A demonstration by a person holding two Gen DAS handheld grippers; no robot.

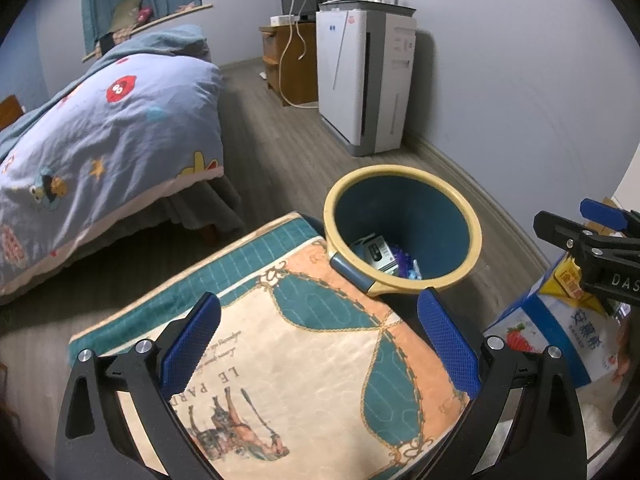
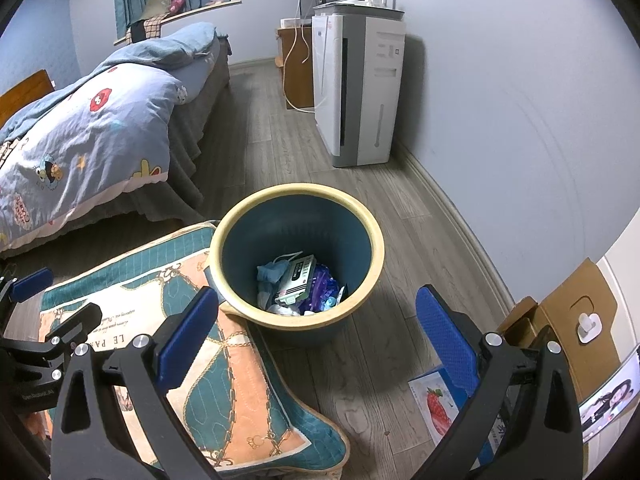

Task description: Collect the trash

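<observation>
Left wrist view: the left gripper (image 1: pixel 318 344) is hovering with its blue pads spread wide and nothing between them, above a patterned cushion (image 1: pixel 304 360). At 1 o'clock from it, a bin (image 1: pixel 404 226) with a cream rim is standing on the wood floor (image 1: pixel 280 152), its rim touching the cushion's far edge. Trash (image 1: pixel 384 258) is lying at the bottom of the bin. At 3 o'clock, the right gripper (image 1: pixel 600 256) is showing from the side over a milk carton (image 1: pixel 560 328) printed with a strawberry; whether it is gripping cannot be told in this view.

Right wrist view: the right gripper (image 2: pixel 318 340) is standing released, jaws wide and empty, with the bin (image 2: pixel 298 196) at 12 o'clock between them. The carton (image 2: pixel 436 404) is lying on the floor at 4 o'clock, just beside the right pad. A bed (image 2: pixel 80 136) is occupying 10 o'clock, and an air purifier (image 2: pixel 360 88) is standing against the wall at 1 o'clock.
</observation>
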